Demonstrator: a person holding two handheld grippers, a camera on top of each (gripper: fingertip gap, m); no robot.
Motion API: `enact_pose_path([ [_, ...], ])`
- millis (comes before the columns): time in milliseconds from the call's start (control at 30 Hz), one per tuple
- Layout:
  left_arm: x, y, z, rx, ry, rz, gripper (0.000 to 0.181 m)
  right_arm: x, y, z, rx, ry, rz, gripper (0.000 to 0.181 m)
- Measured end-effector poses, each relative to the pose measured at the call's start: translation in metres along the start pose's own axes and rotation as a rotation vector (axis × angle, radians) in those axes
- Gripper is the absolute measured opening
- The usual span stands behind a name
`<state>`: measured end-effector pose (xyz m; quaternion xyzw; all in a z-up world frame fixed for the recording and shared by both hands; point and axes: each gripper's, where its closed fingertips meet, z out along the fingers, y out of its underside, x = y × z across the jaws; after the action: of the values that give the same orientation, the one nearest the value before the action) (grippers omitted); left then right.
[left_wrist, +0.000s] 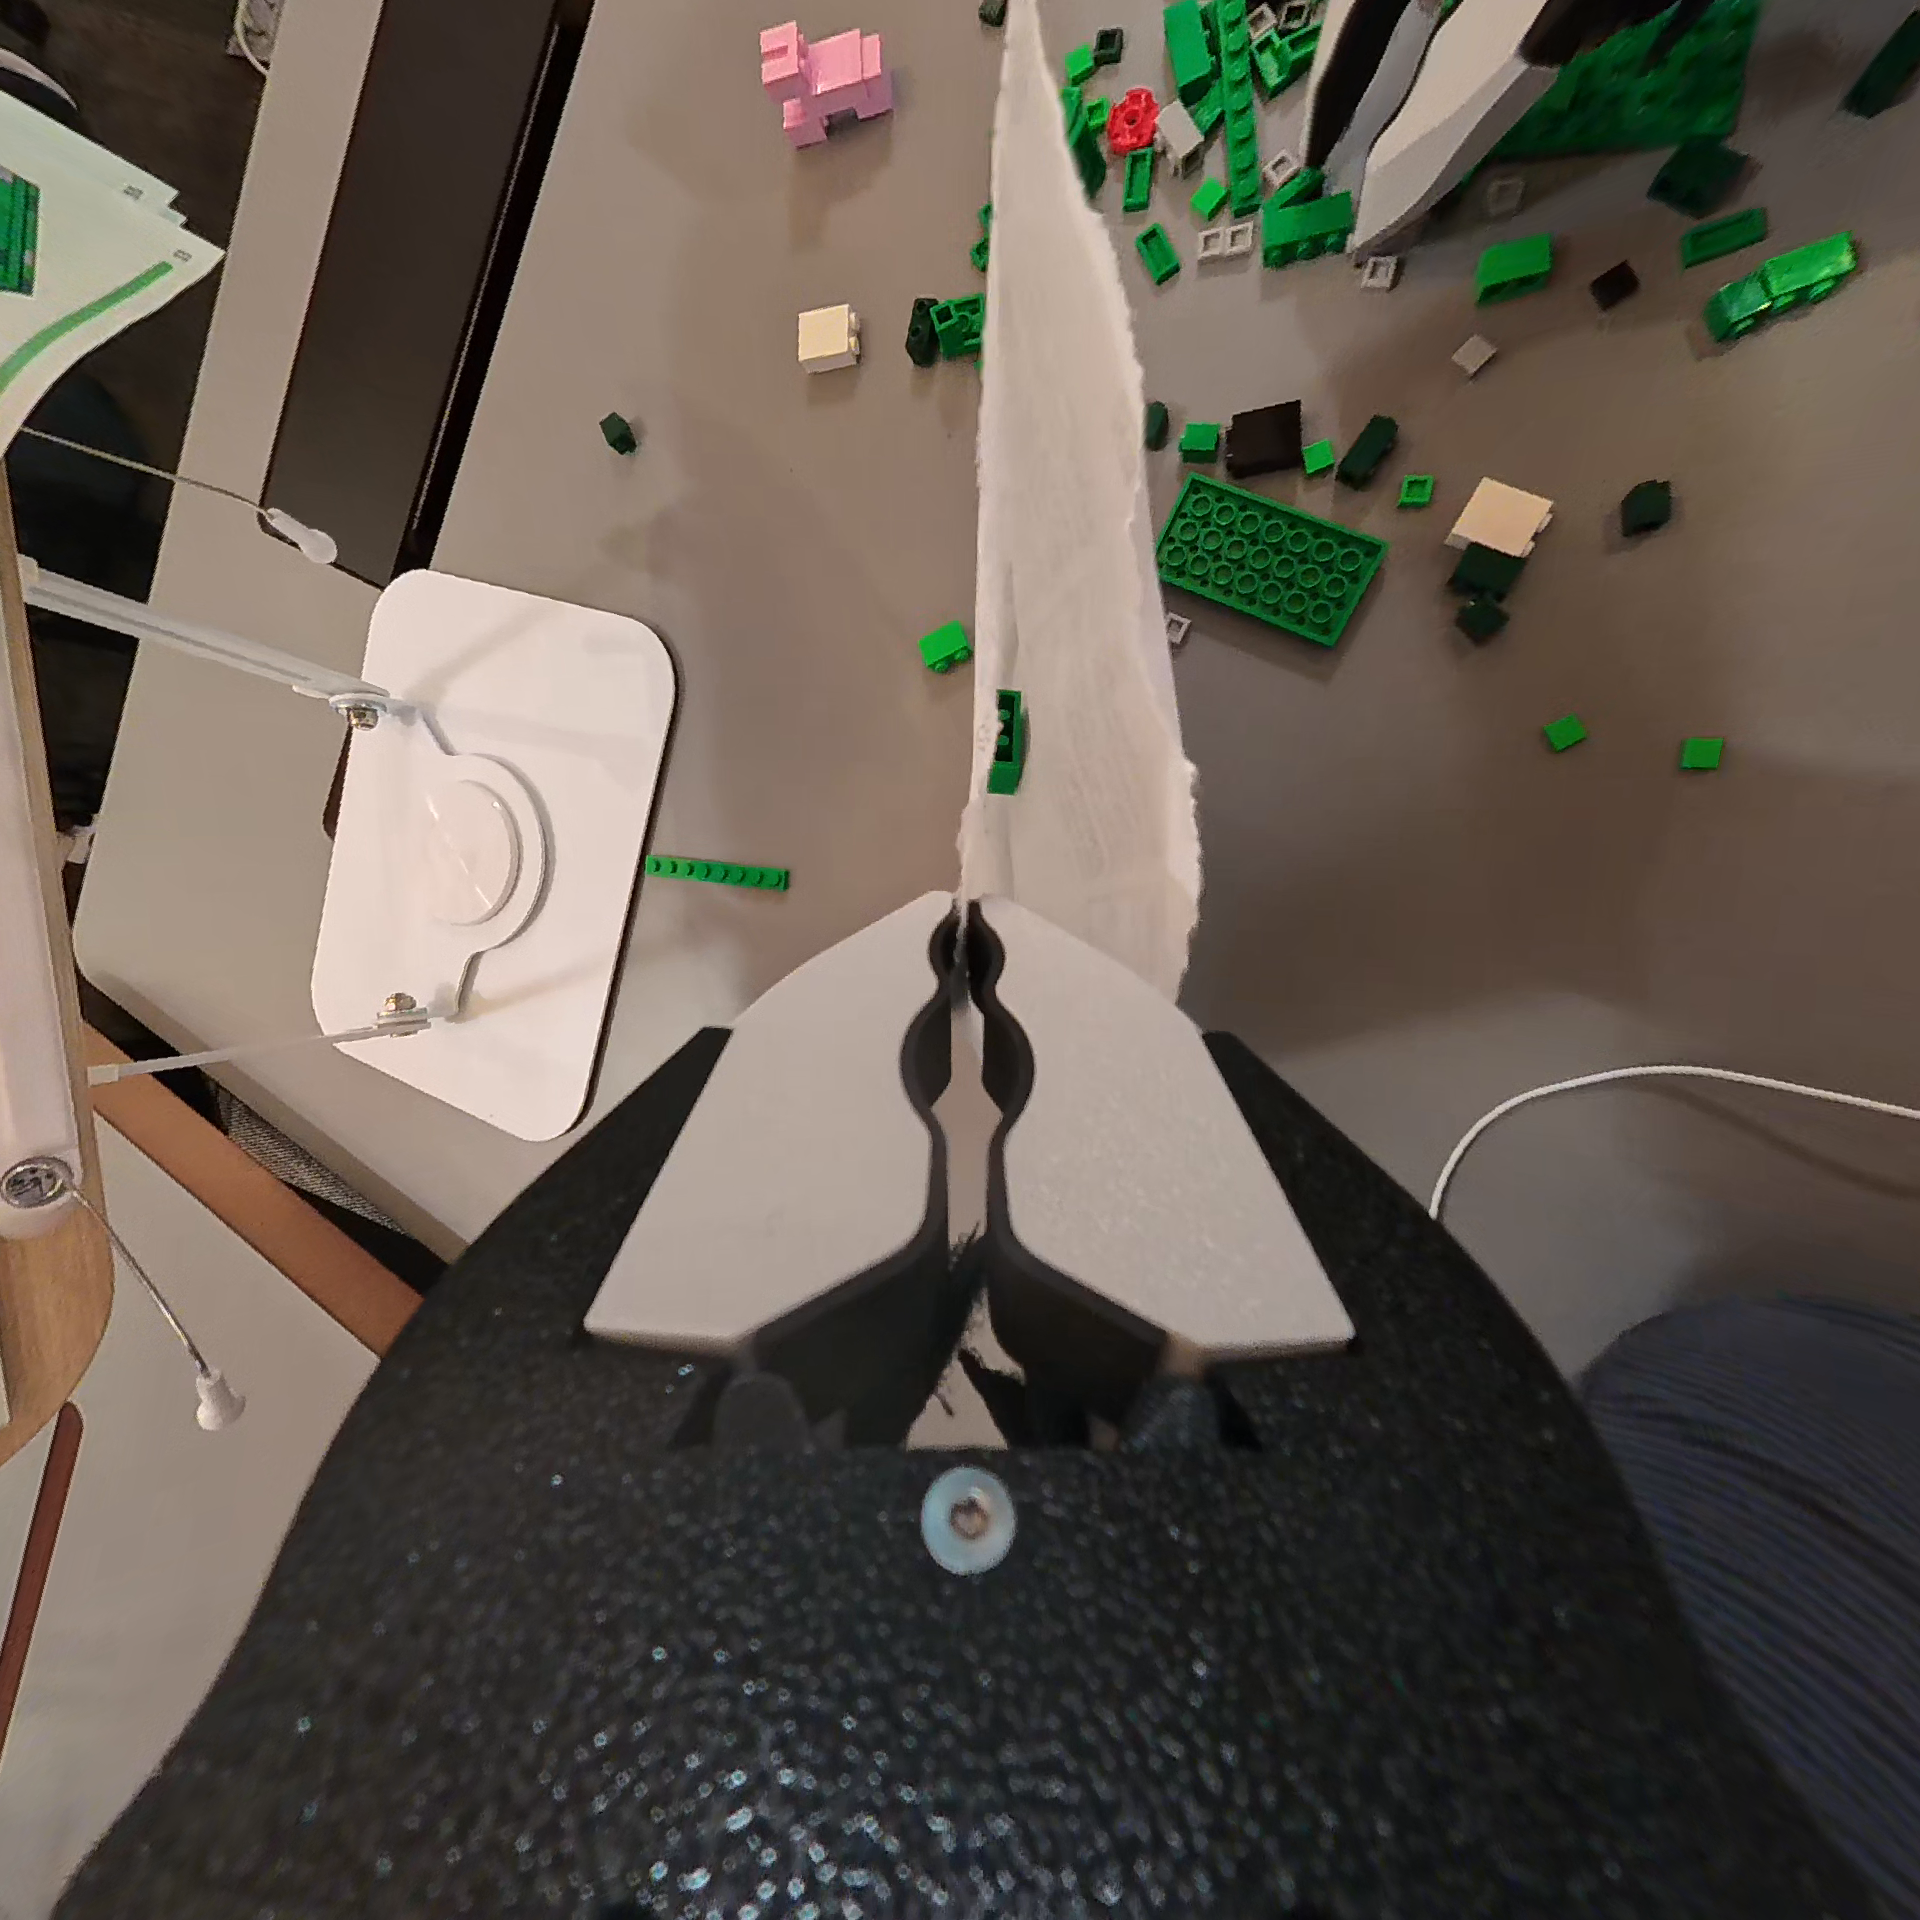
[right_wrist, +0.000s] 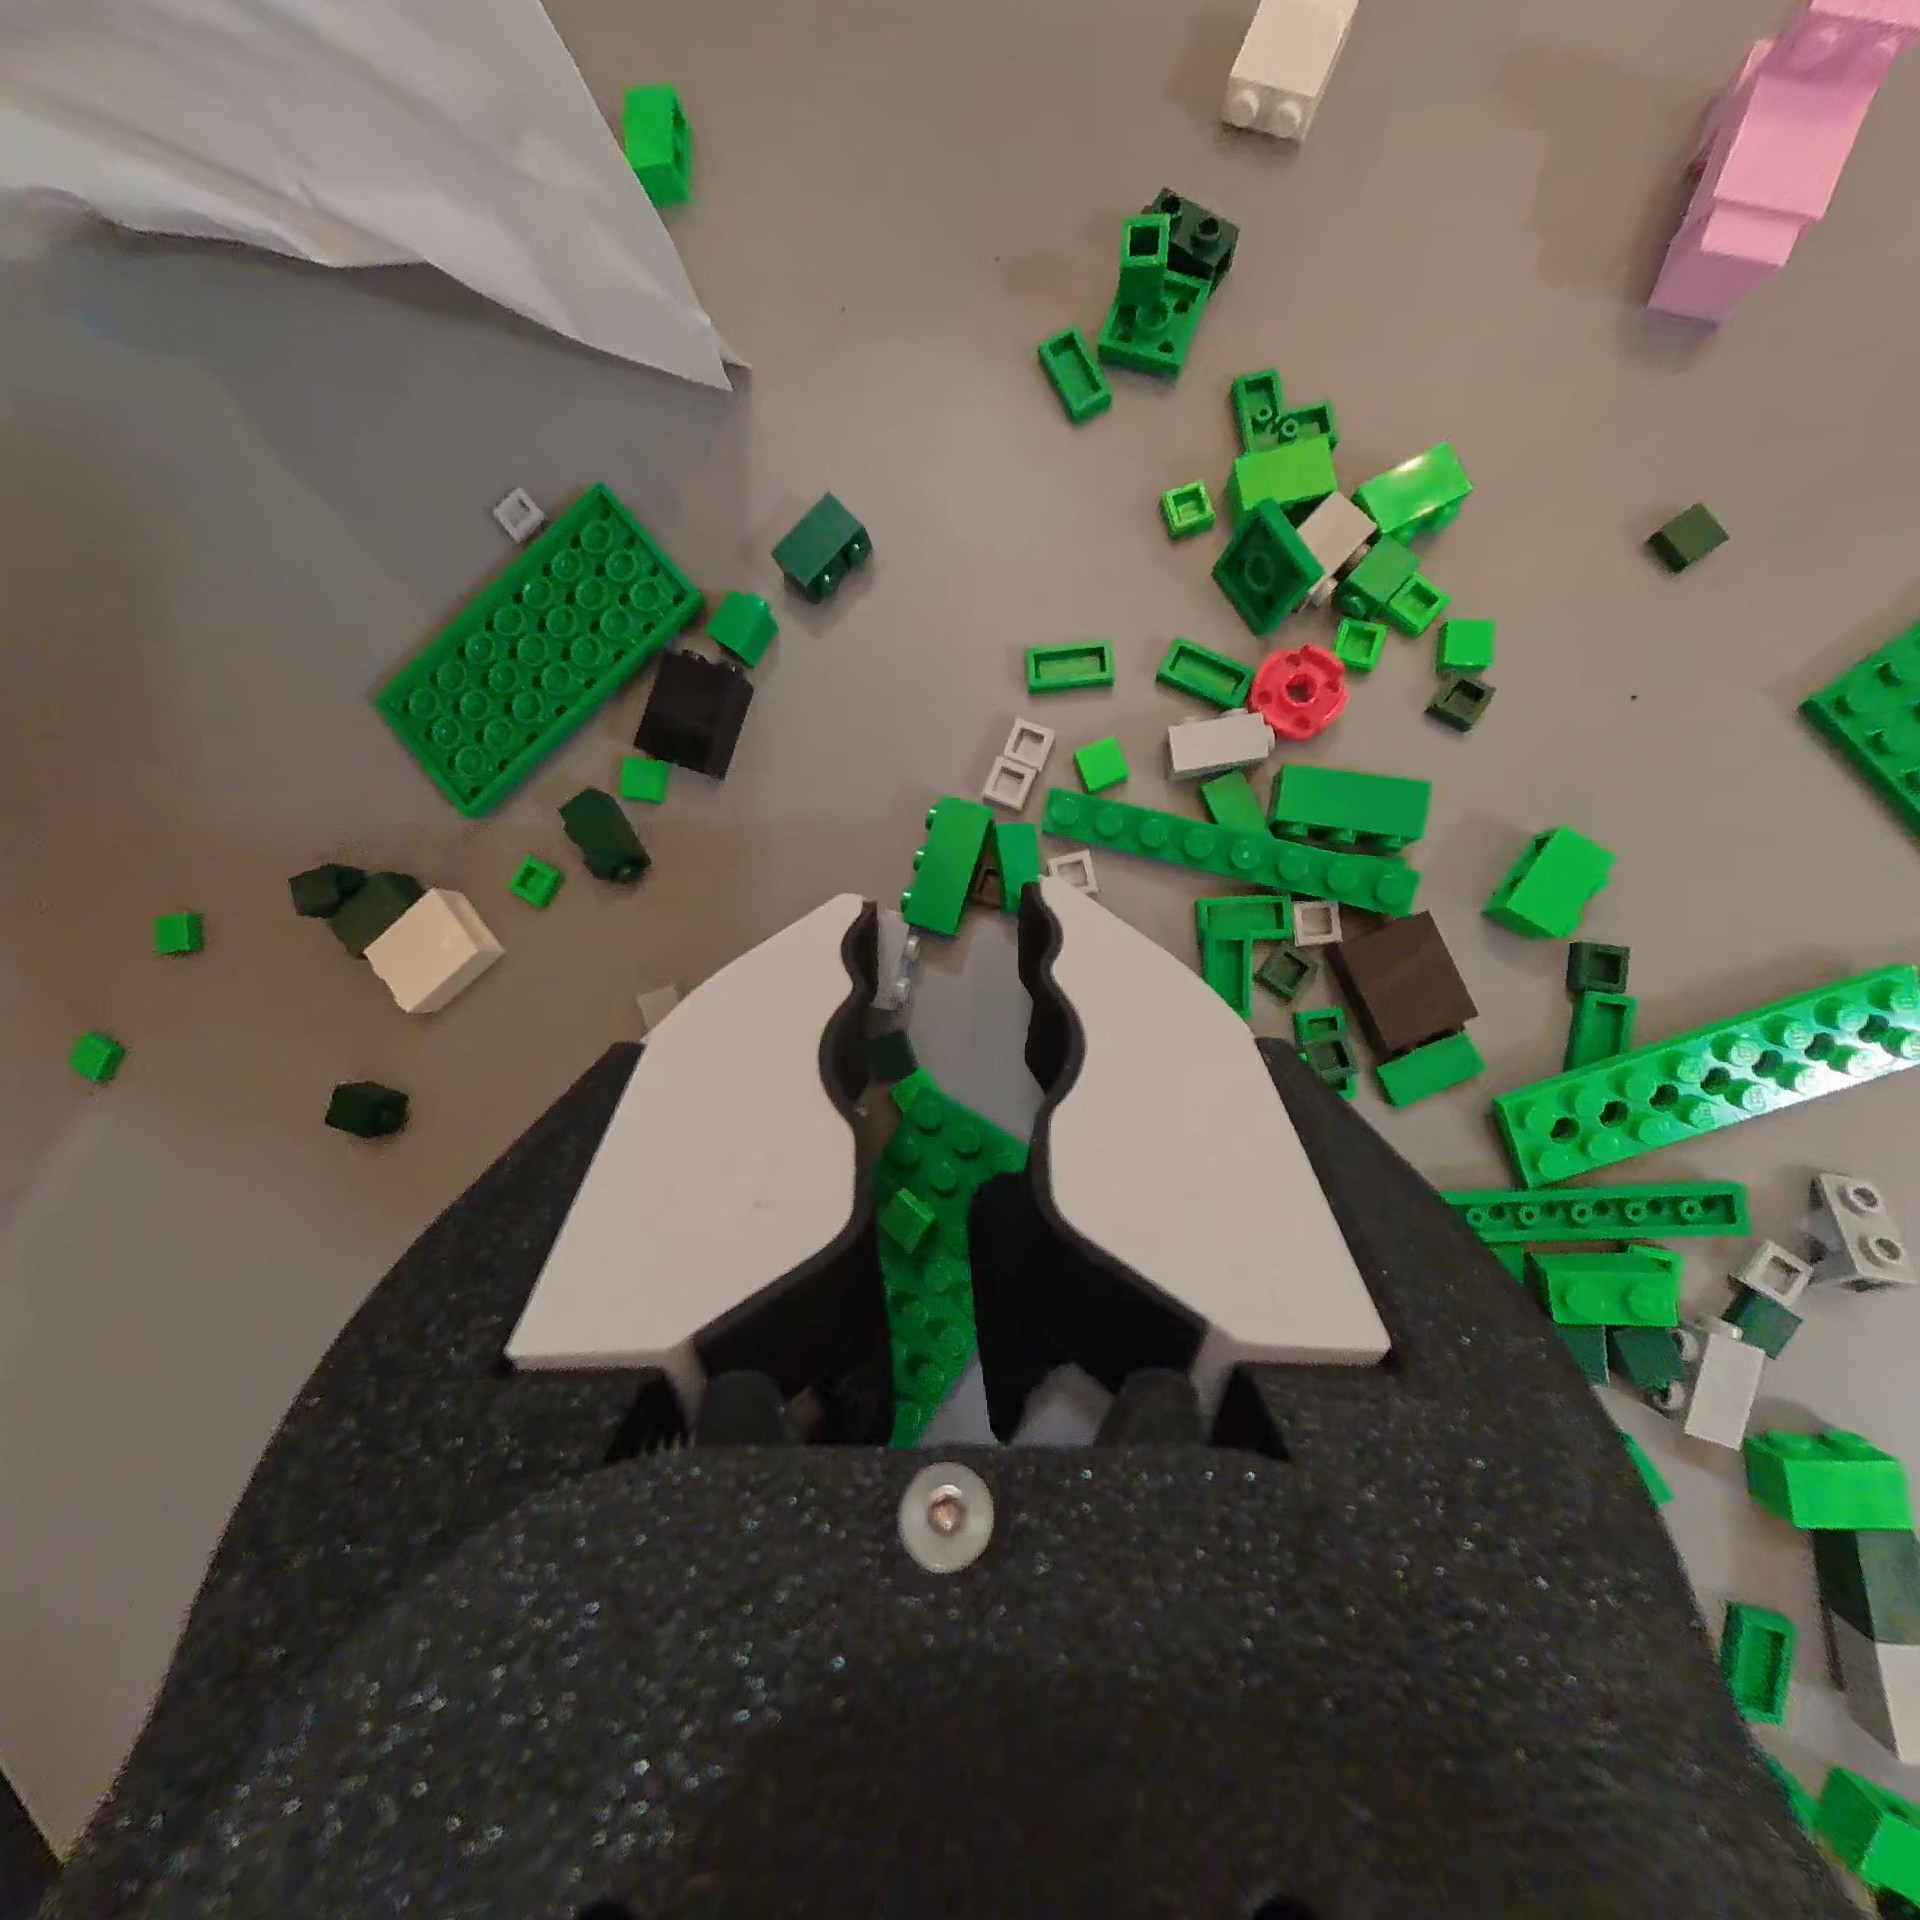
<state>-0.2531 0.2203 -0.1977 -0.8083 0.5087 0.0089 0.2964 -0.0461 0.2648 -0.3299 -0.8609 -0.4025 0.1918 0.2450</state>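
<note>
My left gripper (left_wrist: 966, 914) is shut on the edge of a white paper sheet (left_wrist: 1060, 468), which stands up from the jaws over the grey table; it also shows in the right wrist view (right_wrist: 364, 156). My right gripper (right_wrist: 945, 904) is open and low over a pile of green bricks, with a small green brick (right_wrist: 951, 862) just beyond its fingertips and a green studded plate (right_wrist: 930, 1226) beneath the jaws. It holds nothing. The right gripper also shows in the left wrist view (left_wrist: 1371, 135) at the far right.
A large green plate (right_wrist: 540, 644), a red round piece (right_wrist: 1297, 691), a white brick (right_wrist: 1288, 62) and a pink brick figure (right_wrist: 1766, 156) lie about. A white stand base (left_wrist: 488, 831), a booklet (left_wrist: 73, 270) and a white cable (left_wrist: 1662, 1081) border the table. About 25 centimetres separates my left fingertips from my right. The green studded plate (right_wrist: 930, 1226) sits 6 centimetres or so from the ends of my right fingers.
</note>
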Motion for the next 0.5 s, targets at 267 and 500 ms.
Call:
enact_pose_path([
  [267,0.003,-0.002,0.001,0.001,0.012,0.010,0.000,-0.001,0.006,0.002,-0.088,0.026,-0.013,0.023],
  [500,0.004,-0.003,0.002,0.001,0.020,0.017,0.000,0.000,-0.001,0.008,-0.071,0.040,-0.027,0.012],
])
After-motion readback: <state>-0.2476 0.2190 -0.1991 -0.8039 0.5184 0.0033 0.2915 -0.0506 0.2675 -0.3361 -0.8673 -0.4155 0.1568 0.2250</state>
